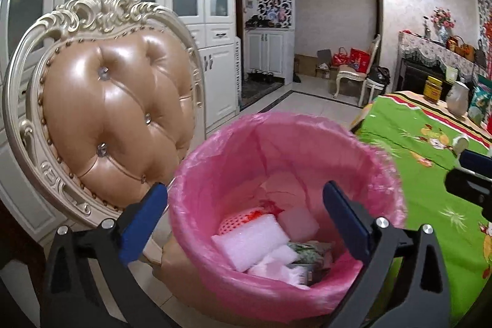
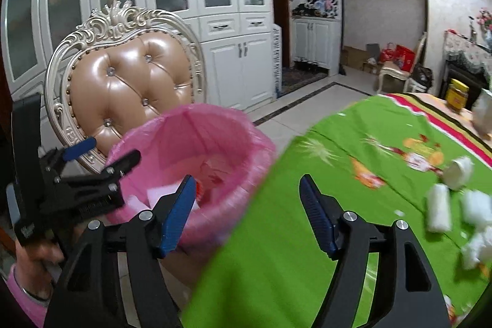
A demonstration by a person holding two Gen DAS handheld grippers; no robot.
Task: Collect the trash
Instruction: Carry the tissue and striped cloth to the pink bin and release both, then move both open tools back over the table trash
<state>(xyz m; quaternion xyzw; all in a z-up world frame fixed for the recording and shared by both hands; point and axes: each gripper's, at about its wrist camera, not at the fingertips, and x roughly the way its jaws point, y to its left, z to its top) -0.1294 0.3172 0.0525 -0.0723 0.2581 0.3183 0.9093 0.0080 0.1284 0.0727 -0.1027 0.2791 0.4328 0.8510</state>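
A bin lined with a pink bag [image 1: 286, 143] stands on a chair seat beside the table; it also shows in the right wrist view [image 2: 190, 125]. White foam pieces [image 1: 250, 240] and a crumpled wrapper [image 1: 310, 251] lie inside it. My left gripper [image 1: 243, 199] is open and empty, just above the bin's near rim; it also shows in the right wrist view [image 2: 101, 151]. My right gripper [image 2: 247, 186] is open and empty over the table's edge next to the bin. White foam scraps [image 2: 439, 211] and a white cup [image 2: 459, 172] lie on the green tablecloth [image 2: 323, 205].
An ornate tan leather chair back [image 1: 117, 112] stands behind the bin. A yellow jar [image 1: 432, 88], a white jug [image 1: 458, 99] and packets stand at the table's far end. White cabinets [image 2: 215, 20] line the wall.
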